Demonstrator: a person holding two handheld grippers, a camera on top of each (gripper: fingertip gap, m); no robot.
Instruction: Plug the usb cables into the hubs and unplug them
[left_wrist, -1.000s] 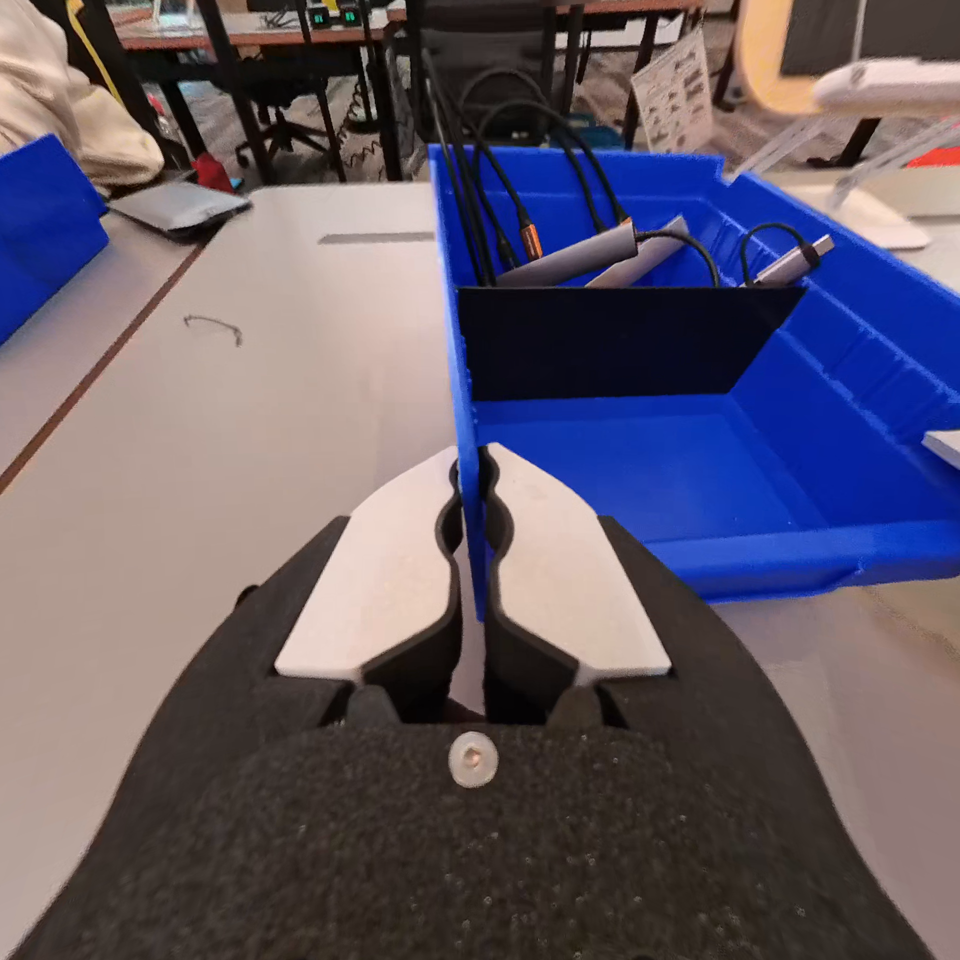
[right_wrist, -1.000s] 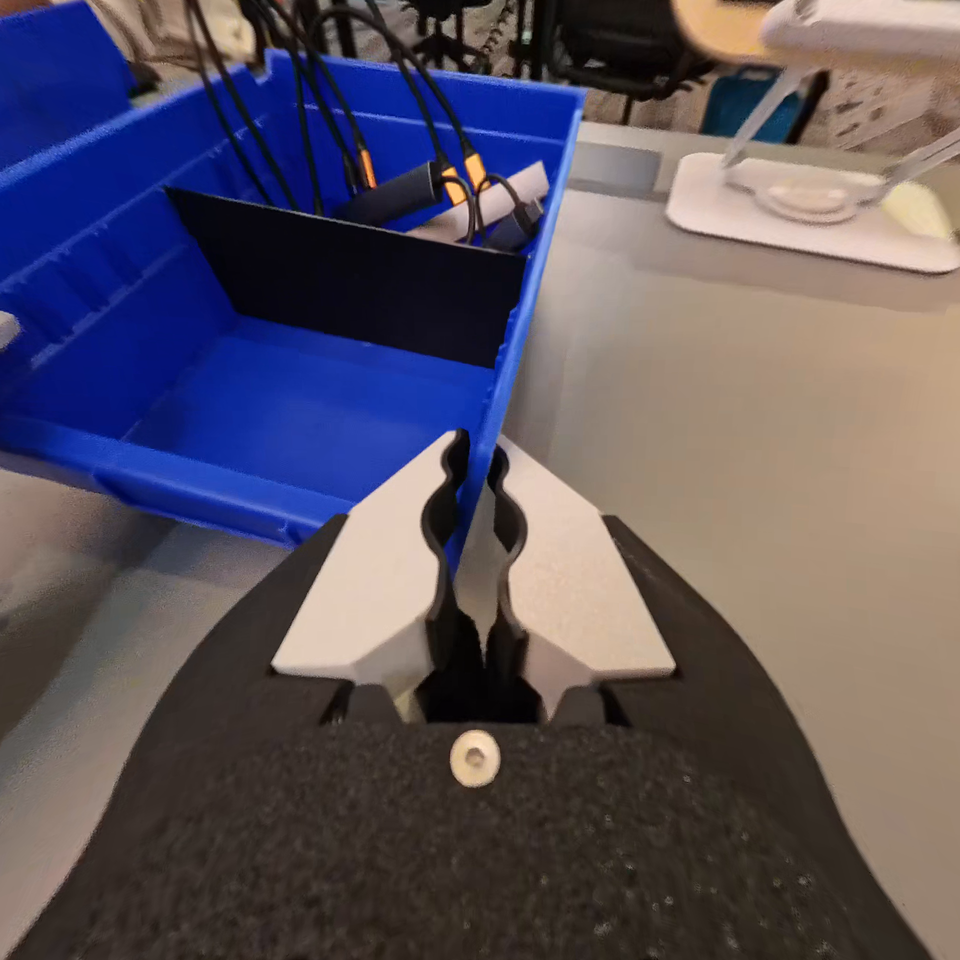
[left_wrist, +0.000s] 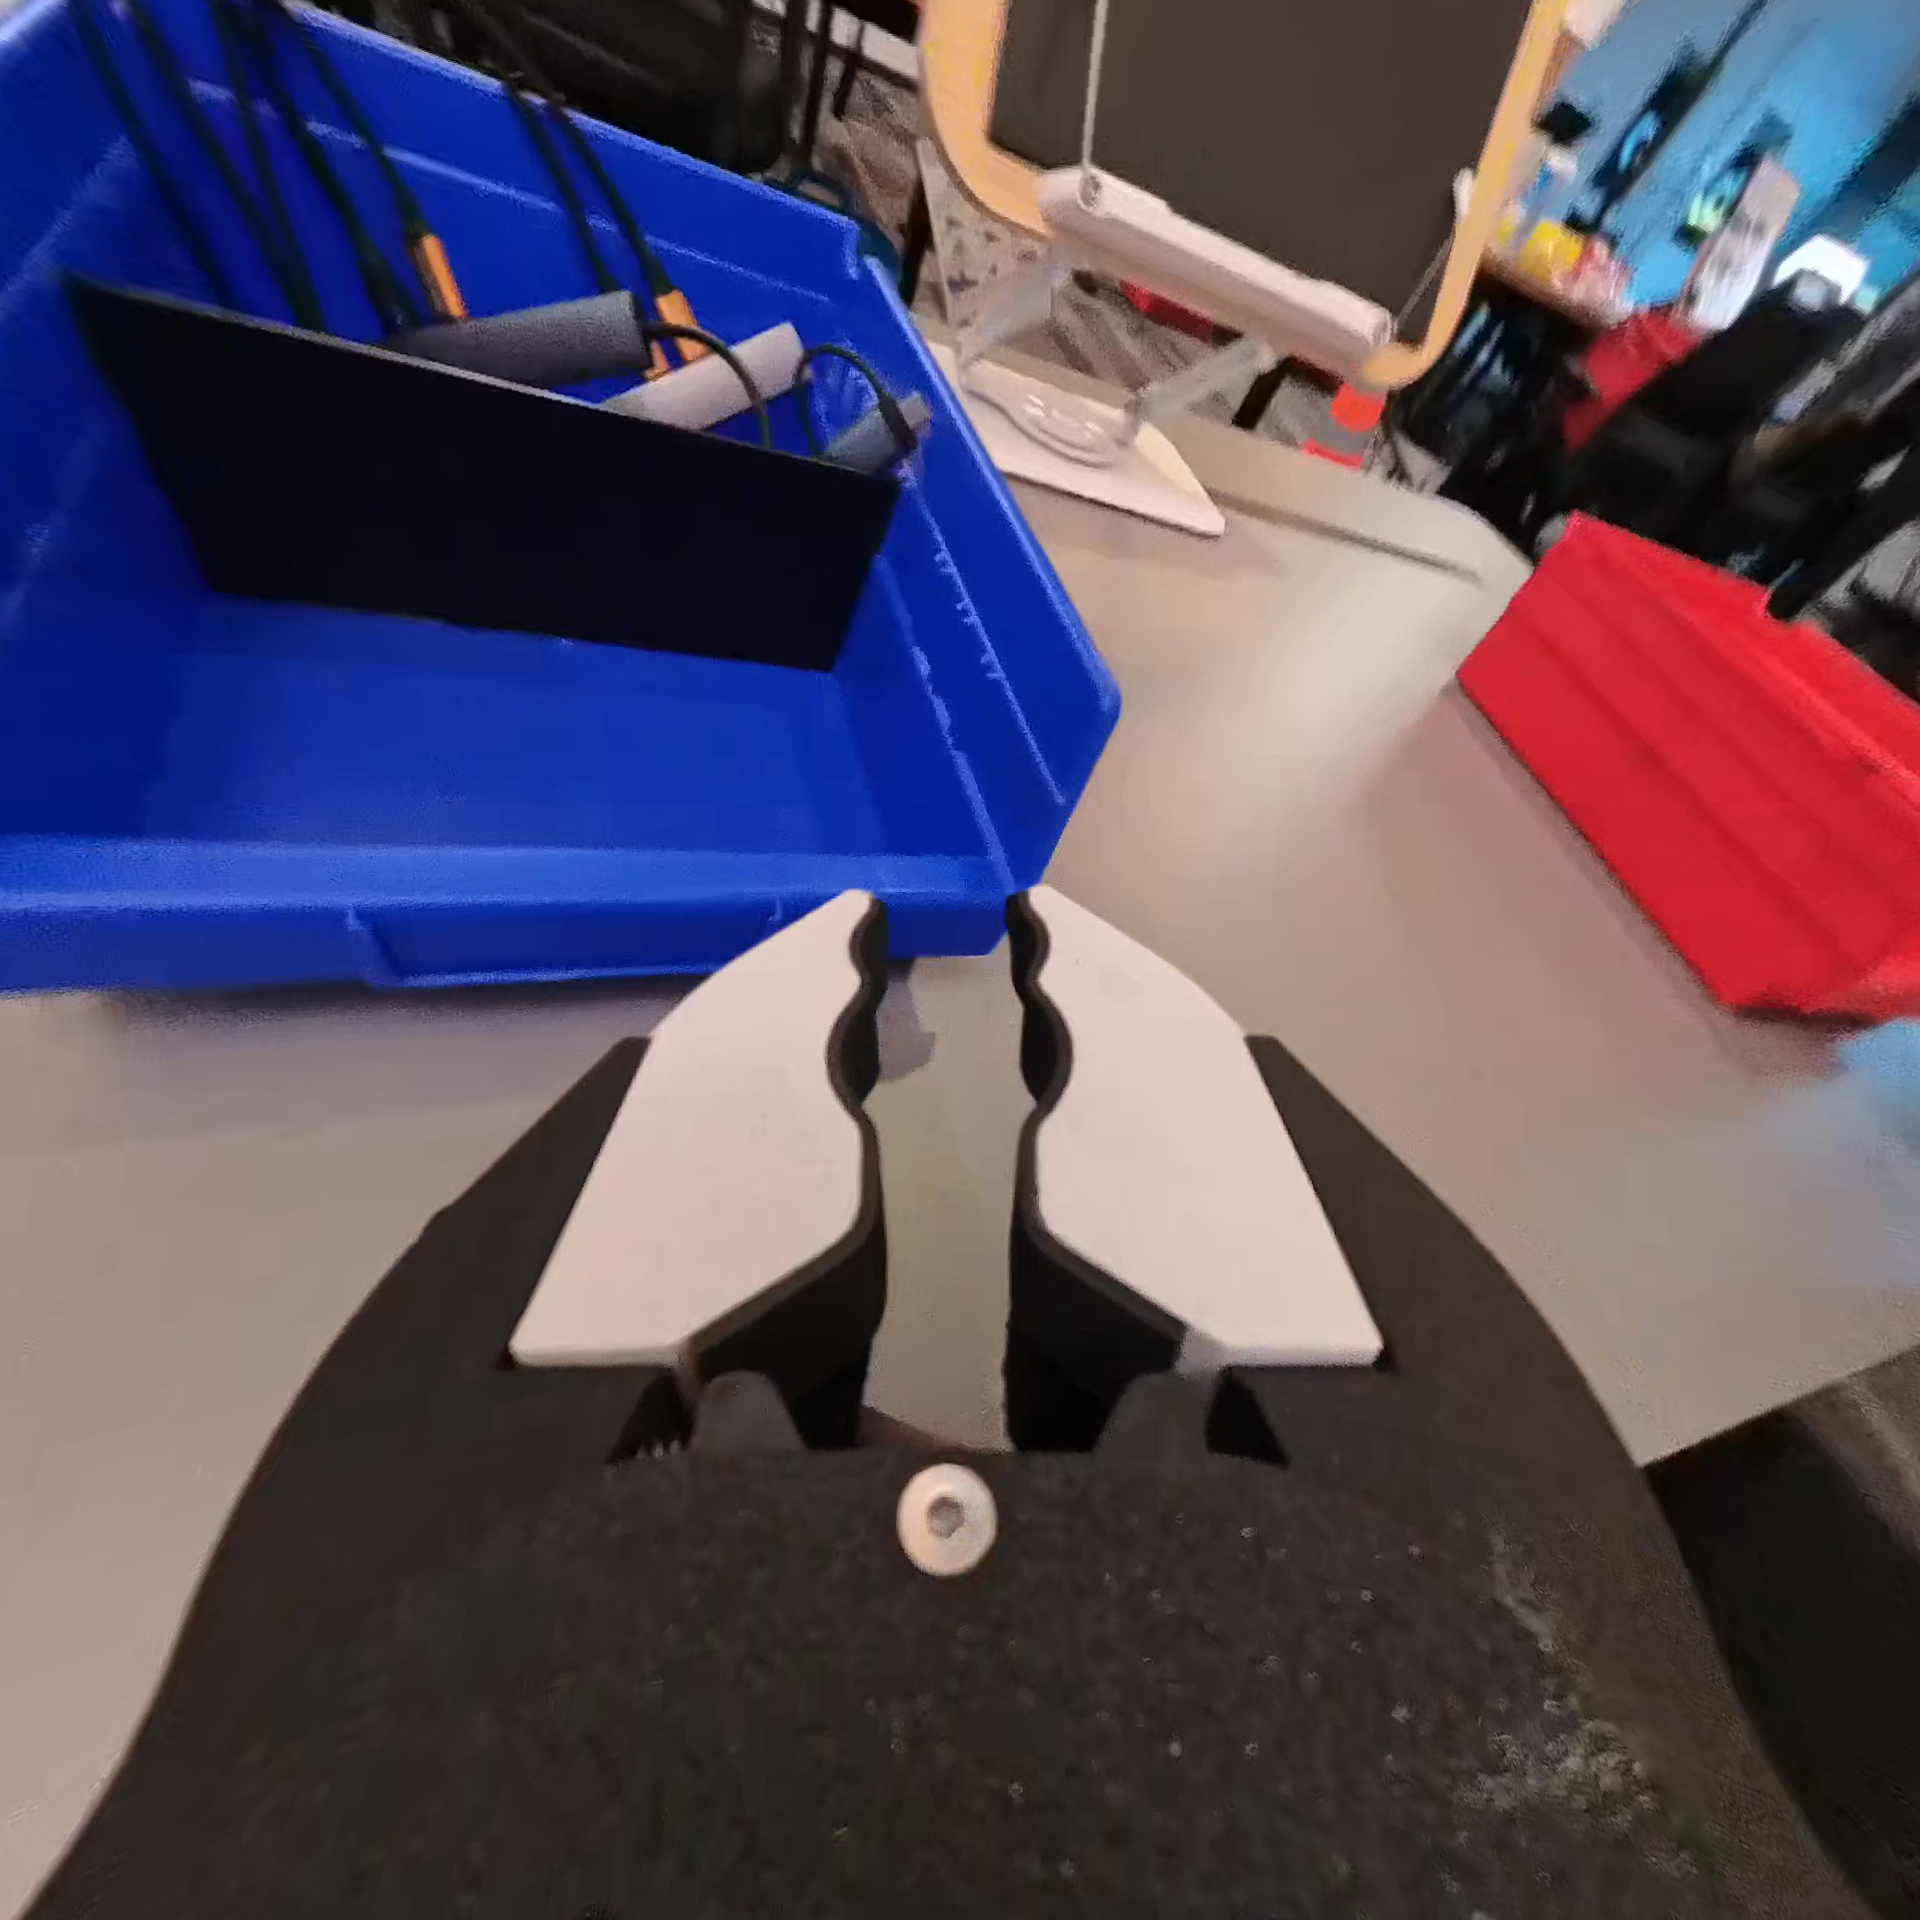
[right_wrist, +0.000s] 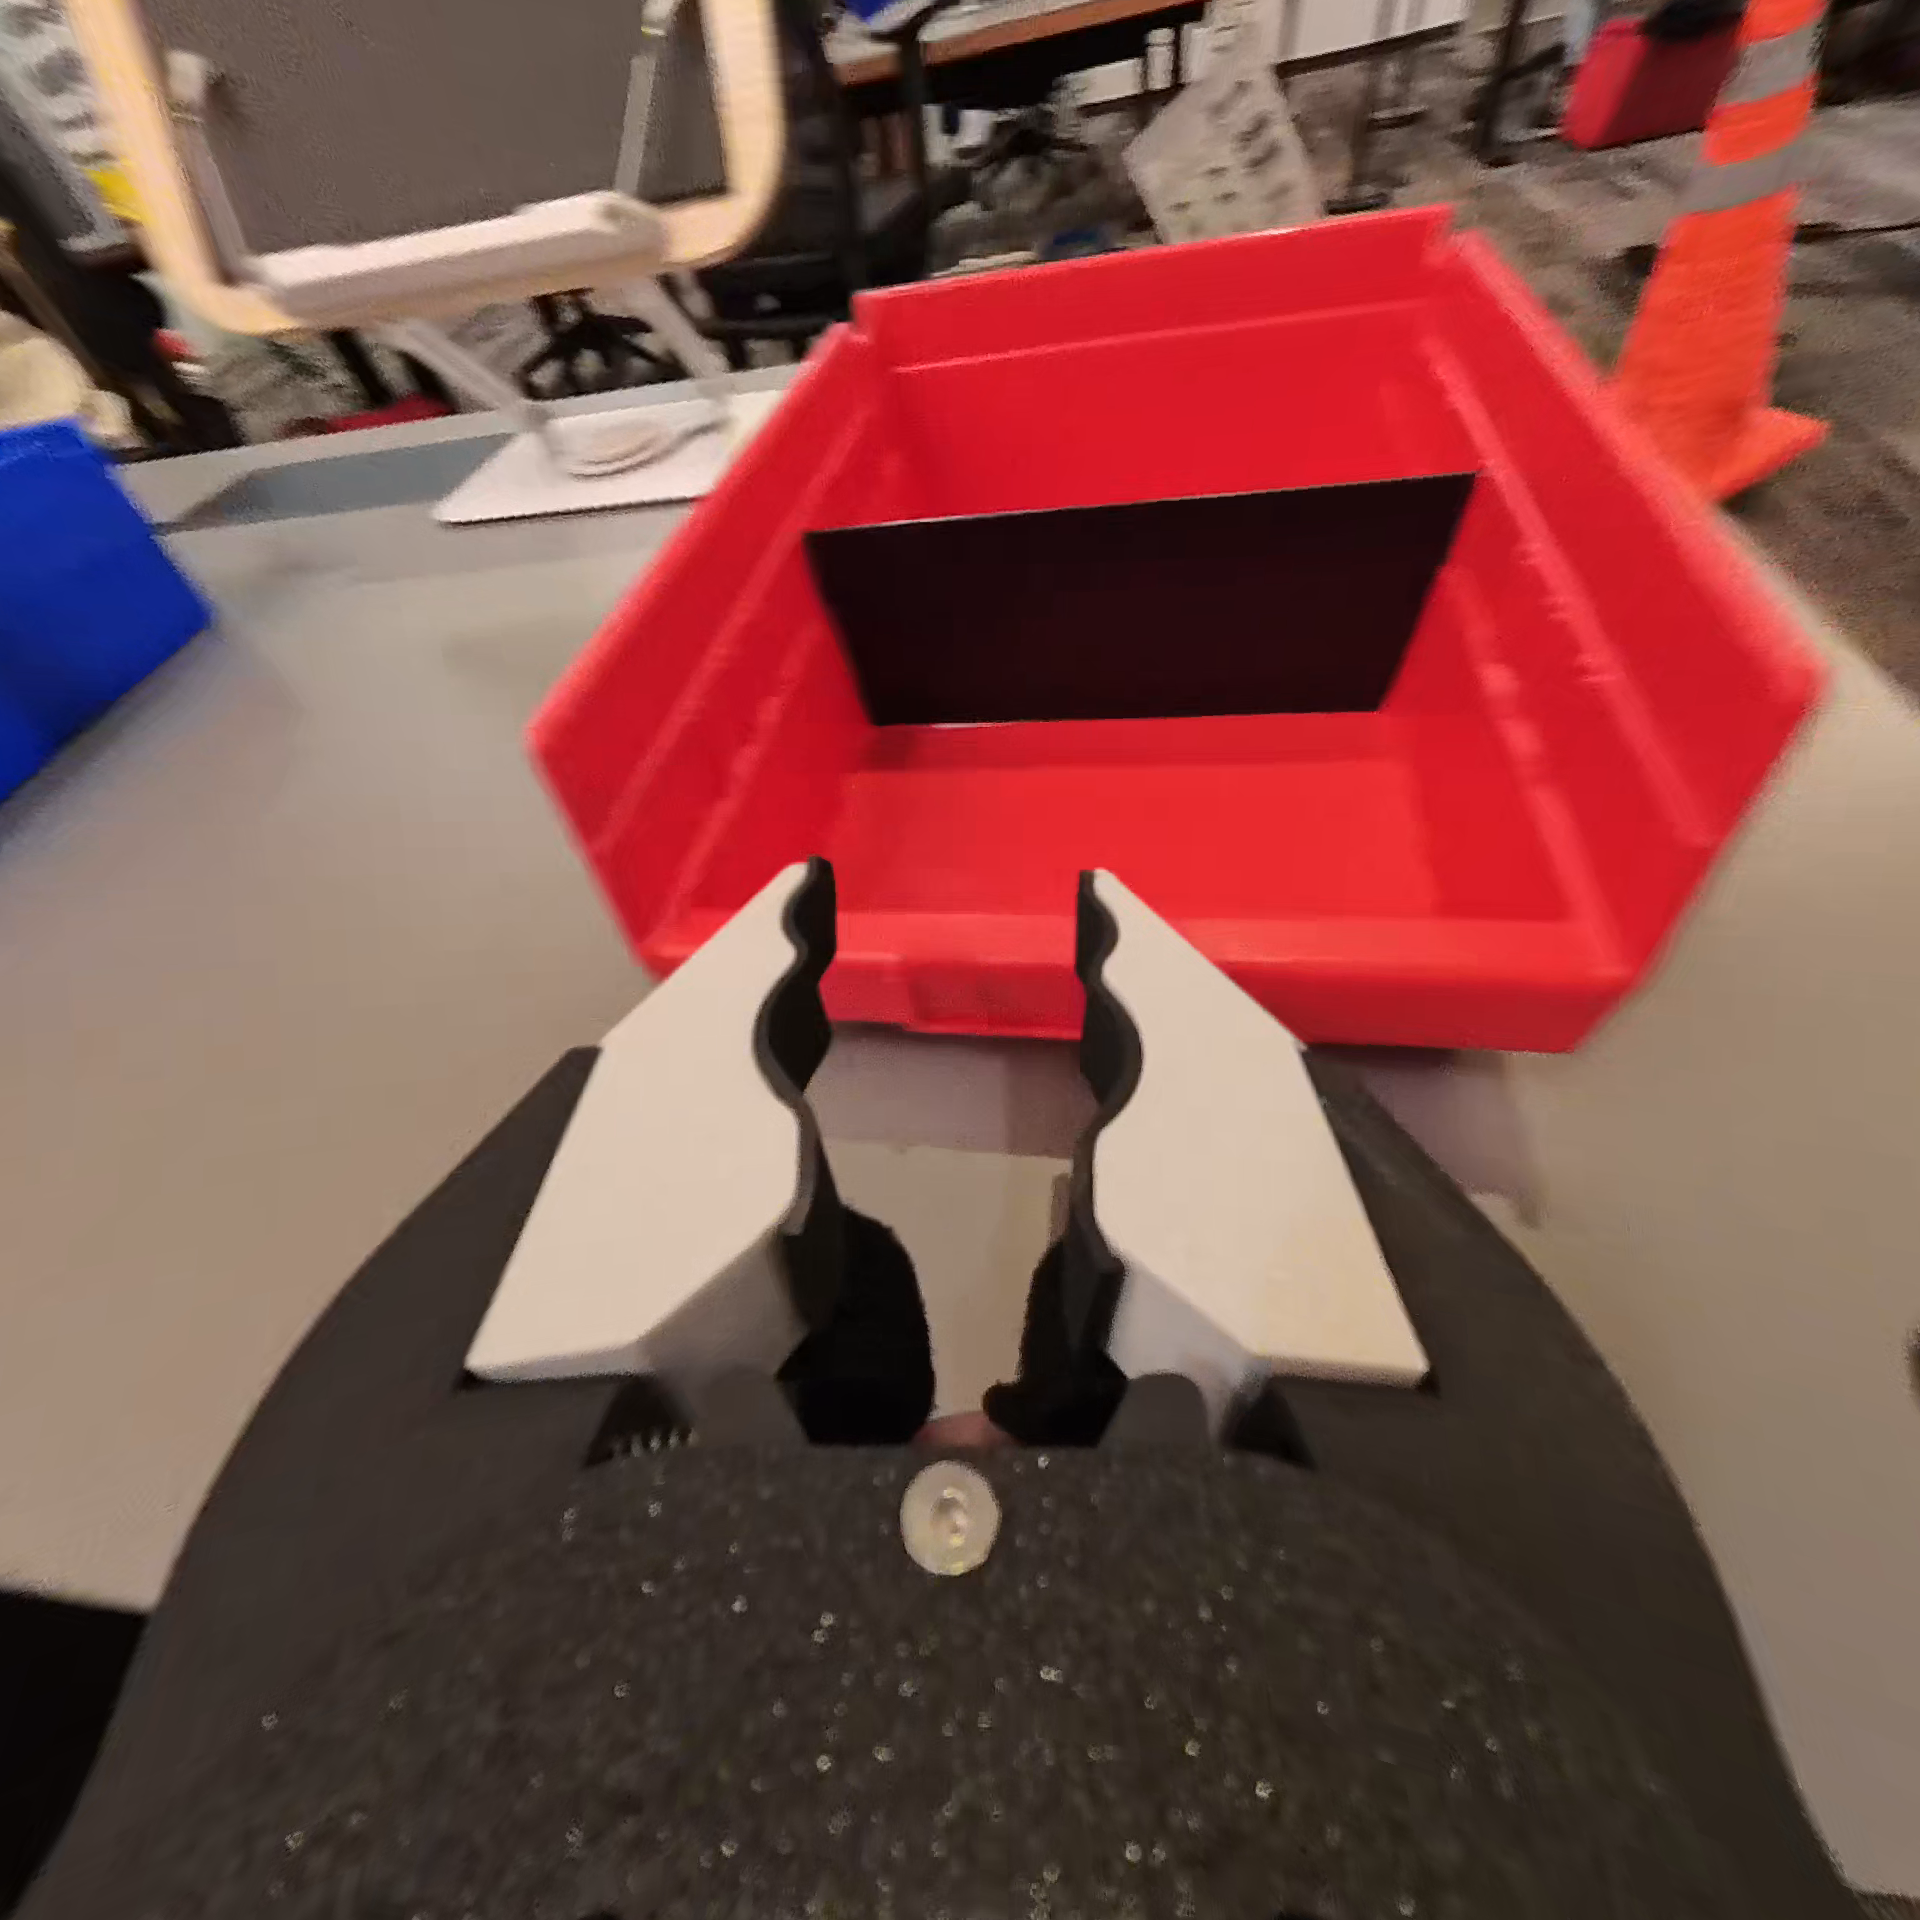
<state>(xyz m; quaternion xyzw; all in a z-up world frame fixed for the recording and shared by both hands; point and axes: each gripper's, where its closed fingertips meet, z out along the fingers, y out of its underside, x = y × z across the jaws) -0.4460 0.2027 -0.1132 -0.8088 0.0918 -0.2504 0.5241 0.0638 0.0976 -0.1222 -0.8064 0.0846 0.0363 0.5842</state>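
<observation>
Several usb cables (left_wrist: 613, 223) and grey hubs (left_wrist: 530, 343) sit in the blue bin's (left_wrist: 966, 623) far compartment, behind a black divider (left_wrist: 499, 520) that walls them off. Left gripper (left_wrist: 945, 914) hangs released just off the bin's near right corner, on the grey table (left_wrist: 1299, 790). Right gripper (right_wrist: 951, 883) is spread wide, facing an empty red bin (right_wrist: 1143, 831); an orange cone (right_wrist: 1725, 260) stands beyond. A second ago both were clamped on the blue bin's walls, now they've let go.

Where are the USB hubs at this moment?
In the left wrist view, the hubs lie in the blue bin's far compartment, behind its black divider, upper left, with cables attached. None shows in the red bin.
</observation>
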